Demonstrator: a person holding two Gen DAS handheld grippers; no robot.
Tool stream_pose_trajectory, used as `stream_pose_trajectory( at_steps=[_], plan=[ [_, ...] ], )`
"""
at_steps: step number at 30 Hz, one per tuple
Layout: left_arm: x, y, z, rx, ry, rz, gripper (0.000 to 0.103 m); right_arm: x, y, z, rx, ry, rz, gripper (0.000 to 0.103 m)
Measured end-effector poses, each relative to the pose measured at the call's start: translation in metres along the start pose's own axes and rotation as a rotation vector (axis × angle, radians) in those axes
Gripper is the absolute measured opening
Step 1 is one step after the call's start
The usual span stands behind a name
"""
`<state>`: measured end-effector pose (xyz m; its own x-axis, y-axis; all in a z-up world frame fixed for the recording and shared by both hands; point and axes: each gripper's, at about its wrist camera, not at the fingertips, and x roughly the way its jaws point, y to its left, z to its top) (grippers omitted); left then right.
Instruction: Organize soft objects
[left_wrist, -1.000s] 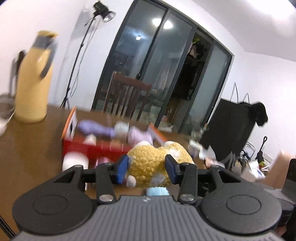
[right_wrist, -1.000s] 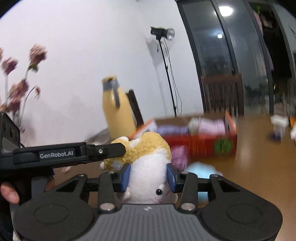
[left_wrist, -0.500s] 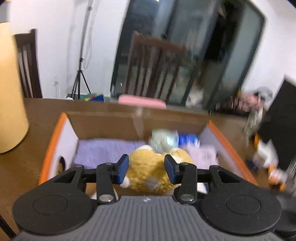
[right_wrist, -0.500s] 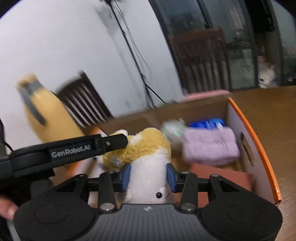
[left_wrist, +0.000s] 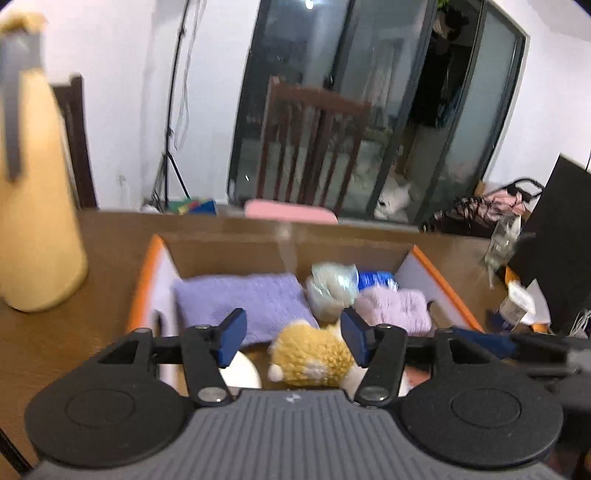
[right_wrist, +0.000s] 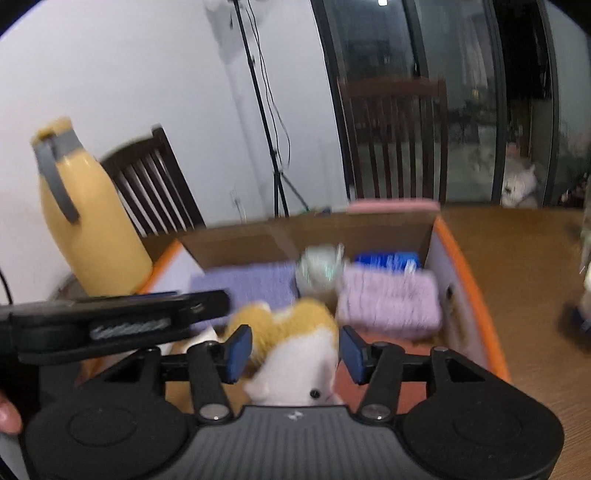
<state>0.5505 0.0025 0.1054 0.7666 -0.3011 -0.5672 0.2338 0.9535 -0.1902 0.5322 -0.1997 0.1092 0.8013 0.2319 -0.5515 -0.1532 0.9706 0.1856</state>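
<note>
Cardboard box with orange rims is seen part-filled: a purple towel, a lilac cloth and wrapped bundles already lie inside; the golden-and-white plush toy is being released over it, both the left gripper and the right gripper opening, pads clear of its fuzzy body; judged nearly stowed.

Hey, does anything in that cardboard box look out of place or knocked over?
Only the plush toy: it lies tumbled on its side in the box, beside the neatly folded purple cloth. Nothing looks spilled or damaged.
</note>
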Motion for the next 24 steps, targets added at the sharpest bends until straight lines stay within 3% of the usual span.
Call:
stream_pose_trajectory(
  at_steps=[7,10,12,16,20,24],
  plan=[
    [-0.115,-0.005,-0.009,0.04,-0.142,0.056,0.068,-0.108,0.004,0.015,-0.064,-0.119,-0.019,0.058],
    [-0.163,-0.016,-0.033,0.081,-0.206,0.099,0.072,-0.147,0.005,0.005,-0.106,-0.171,-0.028,0.07],
    [-0.195,-0.024,-0.055,0.107,-0.258,0.12,0.079,-0.171,0.006,-0.013,-0.145,-0.216,-0.029,0.076],
    [-0.246,-0.032,-0.101,0.123,-0.327,0.144,0.087,-0.21,0.008,-0.056,-0.18,-0.258,-0.038,0.077],
    [-0.285,-0.041,-0.163,0.119,-0.398,0.156,0.099,-0.252,0.014,-0.112,-0.199,-0.329,-0.016,0.087],
    [-0.315,-0.046,-0.226,0.137,-0.429,0.172,0.102,-0.28,0.023,-0.172,-0.239,-0.351,0.01,0.087]
  ],
)
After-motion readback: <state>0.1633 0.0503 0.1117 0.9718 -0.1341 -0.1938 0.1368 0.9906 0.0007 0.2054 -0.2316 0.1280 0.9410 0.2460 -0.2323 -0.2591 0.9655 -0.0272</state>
